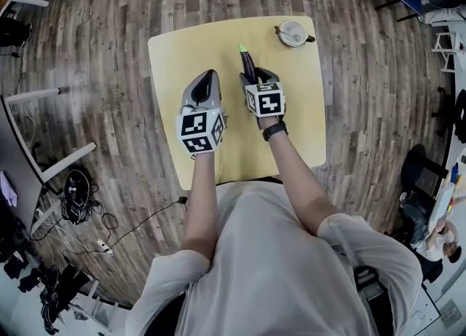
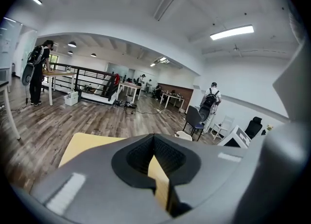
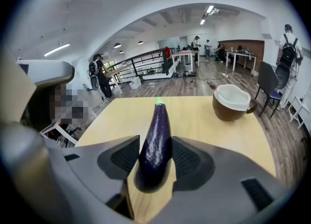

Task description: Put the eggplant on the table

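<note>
A dark purple eggplant (image 1: 247, 63) with a green tip is held over the middle of the yellow table (image 1: 171, 57). My right gripper (image 1: 255, 76) is shut on its thick end. In the right gripper view the eggplant (image 3: 156, 135) sticks out forward between the two dark pads (image 3: 125, 156), green tip pointing away, with the tabletop (image 3: 194, 123) close beneath. Whether it touches the table I cannot tell. My left gripper (image 1: 209, 78) hovers just to the left of it, shut and holding nothing. In the left gripper view, my left gripper (image 2: 154, 157) shows only a thin slit between its jaws.
A brown cup (image 1: 293, 33) with a white inside stands at the table's far right corner, right of the eggplant's tip and also in the right gripper view as the cup (image 3: 232, 101). Wooden floor surrounds the table; chairs, desks and people stand far off.
</note>
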Tool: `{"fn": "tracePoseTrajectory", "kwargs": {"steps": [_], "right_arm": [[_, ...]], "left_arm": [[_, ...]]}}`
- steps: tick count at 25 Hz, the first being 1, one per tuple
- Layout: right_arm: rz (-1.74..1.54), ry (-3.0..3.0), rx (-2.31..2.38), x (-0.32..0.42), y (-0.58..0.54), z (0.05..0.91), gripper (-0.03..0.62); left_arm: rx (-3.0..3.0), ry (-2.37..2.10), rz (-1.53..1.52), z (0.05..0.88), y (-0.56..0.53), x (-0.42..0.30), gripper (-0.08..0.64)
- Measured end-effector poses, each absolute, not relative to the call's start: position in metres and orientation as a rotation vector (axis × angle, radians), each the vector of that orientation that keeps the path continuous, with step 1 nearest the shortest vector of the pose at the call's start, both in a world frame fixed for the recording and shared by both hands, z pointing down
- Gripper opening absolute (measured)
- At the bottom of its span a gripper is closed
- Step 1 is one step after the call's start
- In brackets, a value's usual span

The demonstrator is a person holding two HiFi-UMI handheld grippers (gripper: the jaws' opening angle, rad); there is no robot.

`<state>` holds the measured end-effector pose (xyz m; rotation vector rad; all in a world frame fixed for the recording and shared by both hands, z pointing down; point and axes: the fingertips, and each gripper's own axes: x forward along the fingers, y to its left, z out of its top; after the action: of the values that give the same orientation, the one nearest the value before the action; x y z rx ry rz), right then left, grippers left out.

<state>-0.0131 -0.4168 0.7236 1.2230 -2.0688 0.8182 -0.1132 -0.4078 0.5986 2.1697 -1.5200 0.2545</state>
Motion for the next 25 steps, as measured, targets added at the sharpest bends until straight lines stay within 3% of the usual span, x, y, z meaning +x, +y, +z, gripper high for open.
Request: {"fn": "tracePoseTrajectory", "kwargs": {"steps": [20, 25], "right_arm": [[0.823, -1.978, 1.139, -0.025, -0.411, 0.770, 0.207], [0.838, -2.058, 1.152, -0.029, -0.412, 0.759, 0.250]], "left_arm": [[2.138, -1.544, 0.314, 0.612, -0.402, -0.127, 0.009], [2.160, -1.546, 0.324, 0.605, -0.398, -0.125, 0.009]]}}
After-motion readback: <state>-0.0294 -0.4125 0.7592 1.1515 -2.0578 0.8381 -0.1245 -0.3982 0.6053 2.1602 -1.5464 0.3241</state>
